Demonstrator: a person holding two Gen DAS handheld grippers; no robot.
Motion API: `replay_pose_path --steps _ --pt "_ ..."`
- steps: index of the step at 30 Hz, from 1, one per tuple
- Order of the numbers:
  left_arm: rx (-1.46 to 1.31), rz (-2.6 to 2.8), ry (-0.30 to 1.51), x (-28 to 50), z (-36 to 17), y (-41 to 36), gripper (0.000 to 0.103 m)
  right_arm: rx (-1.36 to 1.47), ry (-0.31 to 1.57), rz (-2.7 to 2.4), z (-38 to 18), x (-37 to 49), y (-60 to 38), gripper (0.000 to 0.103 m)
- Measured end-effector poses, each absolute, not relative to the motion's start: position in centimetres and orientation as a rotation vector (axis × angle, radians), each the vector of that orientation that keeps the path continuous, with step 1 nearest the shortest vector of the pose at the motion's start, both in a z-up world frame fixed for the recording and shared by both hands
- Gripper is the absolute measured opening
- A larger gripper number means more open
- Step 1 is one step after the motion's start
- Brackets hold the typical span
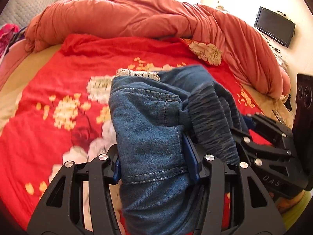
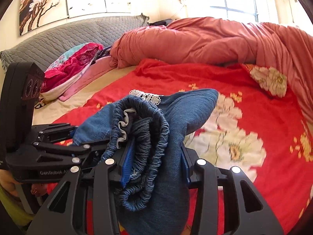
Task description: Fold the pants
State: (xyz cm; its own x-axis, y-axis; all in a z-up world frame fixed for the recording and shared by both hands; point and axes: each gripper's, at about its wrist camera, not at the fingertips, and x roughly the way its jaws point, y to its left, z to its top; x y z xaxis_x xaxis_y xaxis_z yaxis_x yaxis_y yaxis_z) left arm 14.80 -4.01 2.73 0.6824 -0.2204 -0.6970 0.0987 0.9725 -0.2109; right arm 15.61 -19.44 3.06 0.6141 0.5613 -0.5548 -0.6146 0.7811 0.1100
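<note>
Denim pants clamped by left tool and right tool, bunched above red floral blanket, rumpled duvet behind

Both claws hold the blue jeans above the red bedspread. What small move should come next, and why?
Probably carry the jeans forward and lower them flat onto the red bedspread. The left claw grips a hemmed edge, the right claw the bunched elastic waistband, so the cloth hangs crumpled.
</note>
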Motion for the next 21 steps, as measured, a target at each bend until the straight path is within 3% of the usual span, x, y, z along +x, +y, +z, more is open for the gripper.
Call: replay_pose_path --steps 21 --pt "-0.117 -0.160 0.768 24.6 2.5 -2.8 0.039 -0.150 0.553 0.608 3.3 24.7 -17.8 0.039"
